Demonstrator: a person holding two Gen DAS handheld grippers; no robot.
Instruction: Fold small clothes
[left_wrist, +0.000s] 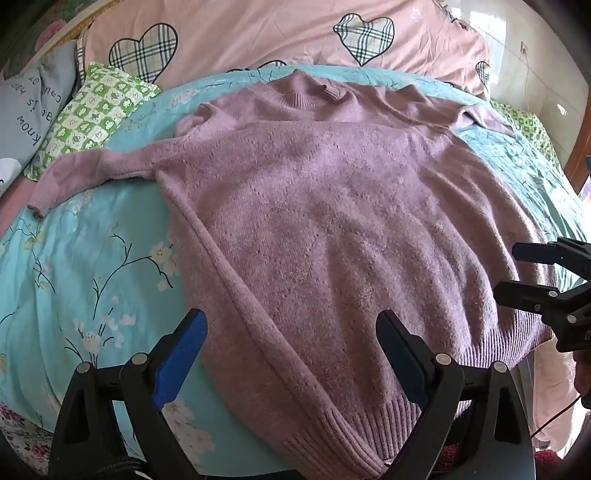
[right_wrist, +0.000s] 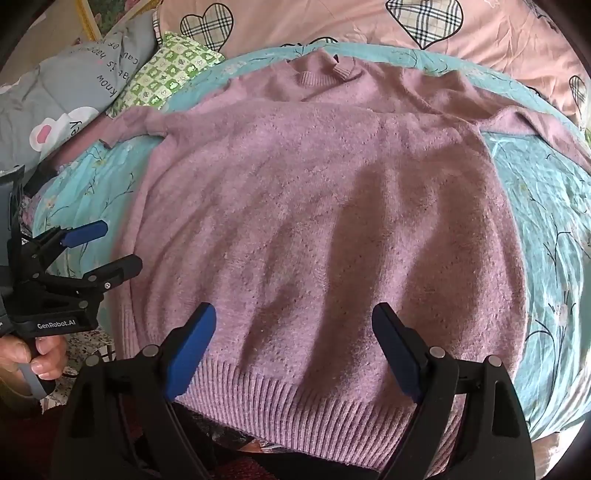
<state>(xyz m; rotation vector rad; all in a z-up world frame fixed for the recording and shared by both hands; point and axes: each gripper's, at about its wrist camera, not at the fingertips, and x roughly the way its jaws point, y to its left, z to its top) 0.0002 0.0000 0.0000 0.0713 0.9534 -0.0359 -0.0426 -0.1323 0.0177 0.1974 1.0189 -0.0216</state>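
**Mauve sweater spread flat on the bed, both claws wide apart above its hem**

We see the mauve knit sweater lying face up on the turquoise floral quilt of the bed, collar at 12 o'clock, ribbed hem at 6 o'clock by the near edge. One sleeve runs out toward 9 o'clock, its cuff near a green checked pillow. The other sleeve trails toward 2 o'clock. A pink duvet with plaid hearts sits beyond the collar.

Our left claw hovers over the sweater's left hem corner, fingers spread, nothing between the blue pads. Our right claw hangs over the middle of the hem, likewise spread and empty.

From the right wrist view, the left claw appears at 9 o'clock with a hand gripping its handle. A grey printed cushion lies at 10 o'clock.
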